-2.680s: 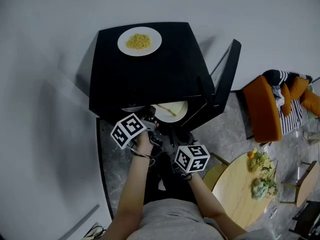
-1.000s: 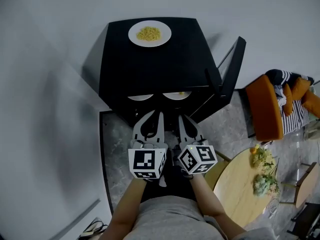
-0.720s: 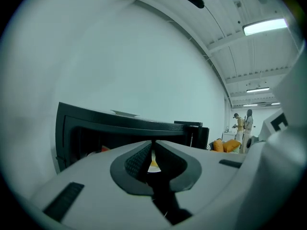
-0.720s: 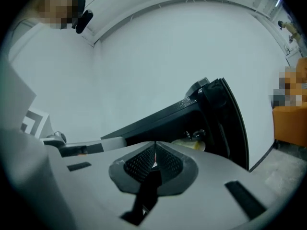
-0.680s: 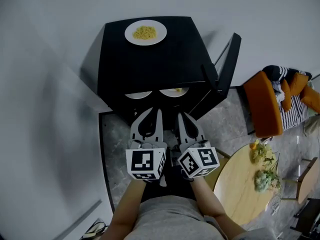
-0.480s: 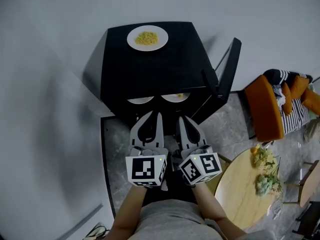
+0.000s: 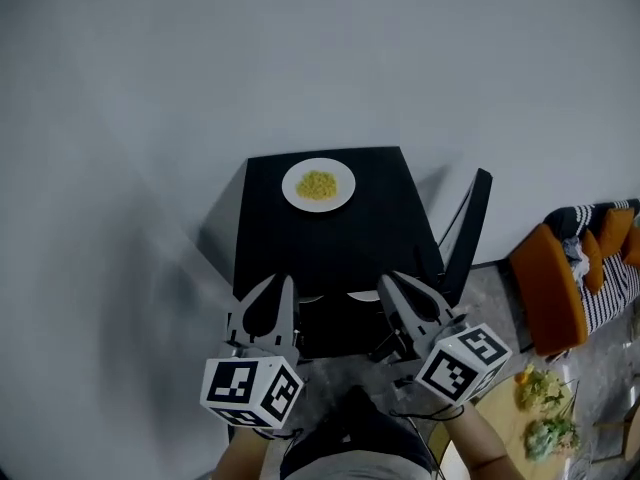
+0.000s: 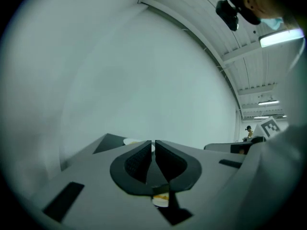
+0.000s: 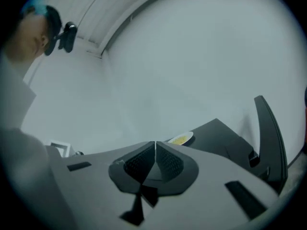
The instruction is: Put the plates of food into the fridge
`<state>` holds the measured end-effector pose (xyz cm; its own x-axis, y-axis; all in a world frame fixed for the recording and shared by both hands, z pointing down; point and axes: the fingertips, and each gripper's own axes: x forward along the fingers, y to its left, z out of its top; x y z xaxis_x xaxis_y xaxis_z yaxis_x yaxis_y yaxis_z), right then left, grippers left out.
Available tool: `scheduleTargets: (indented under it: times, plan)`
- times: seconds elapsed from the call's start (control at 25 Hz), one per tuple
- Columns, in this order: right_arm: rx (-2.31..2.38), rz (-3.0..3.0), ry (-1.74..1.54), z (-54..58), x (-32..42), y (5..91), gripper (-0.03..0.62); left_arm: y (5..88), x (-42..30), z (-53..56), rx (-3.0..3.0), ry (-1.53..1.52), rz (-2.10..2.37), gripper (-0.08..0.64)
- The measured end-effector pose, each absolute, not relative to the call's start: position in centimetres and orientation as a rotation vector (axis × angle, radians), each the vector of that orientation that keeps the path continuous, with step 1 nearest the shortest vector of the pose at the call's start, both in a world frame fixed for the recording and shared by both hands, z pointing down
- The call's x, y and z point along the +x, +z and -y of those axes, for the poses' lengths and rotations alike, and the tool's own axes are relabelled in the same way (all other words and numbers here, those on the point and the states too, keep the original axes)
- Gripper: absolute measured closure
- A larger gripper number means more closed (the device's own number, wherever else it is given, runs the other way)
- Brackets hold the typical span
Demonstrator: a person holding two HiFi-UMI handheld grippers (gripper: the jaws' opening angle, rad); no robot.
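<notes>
Your left hand-held gripper (image 7: 282, 286) and right hand-held gripper (image 7: 392, 284) are both pinched closed, empty. That round white plate of yellow food (image 7: 318, 185) sits mid-frame atop the black fridge (image 7: 385, 223). Looks like grabbing it's next, so open up.

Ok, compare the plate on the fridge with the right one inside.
The plate on top lies on the fridge, wholly visible; the inside plate shows only a rim sliver under the front edge. The plate on top carries yellow food; the inside plate's food is hidden. Both are white.
</notes>
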<state>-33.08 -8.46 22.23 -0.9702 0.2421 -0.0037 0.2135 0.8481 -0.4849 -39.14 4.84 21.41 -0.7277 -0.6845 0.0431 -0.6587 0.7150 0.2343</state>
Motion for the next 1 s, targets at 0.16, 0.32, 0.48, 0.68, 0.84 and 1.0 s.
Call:
scheduleTargets:
  times: [0.16, 0.32, 0.48, 0.68, 0.84, 1.0]
  plan:
    - [-0.495, 2.762, 0.964, 12.0, -36.3, 20.6, 0.574, 19.4, -43.7, -6.0, 1.001, -0.177, 2.828, 0.532]
    - [-0.52, 2.501, 1.195, 15.0, -38.4, 21.0, 0.574, 19.2, -46.6, -5.4, 1.013, -0.146, 2.666, 0.532]
    - [-0.537, 2.25, 1.321, 16.1, -45.4, 21.9, 0.574, 20.7, -53.8, -3.4, 1.029, -0.489, 2.304, 0.531]
    - [-0.456, 2.053, 1.207, 15.6, -53.2, 24.7, 0.574, 24.1, -61.0, -3.8, 0.803, -0.603, 1.995, 0.531]
    - [-0.464, 2.015, 1.146, 15.5, -53.1, 25.6, 0.574, 25.2, -60.5, -2.4, 0.862, -0.731, 1.851, 0.503]
    - [-0.434, 2.009, 1.144, 16.0, -53.0, 26.1, 0.572, 26.6, -60.2, -2.3, 0.903, -0.694, 1.813, 0.48]
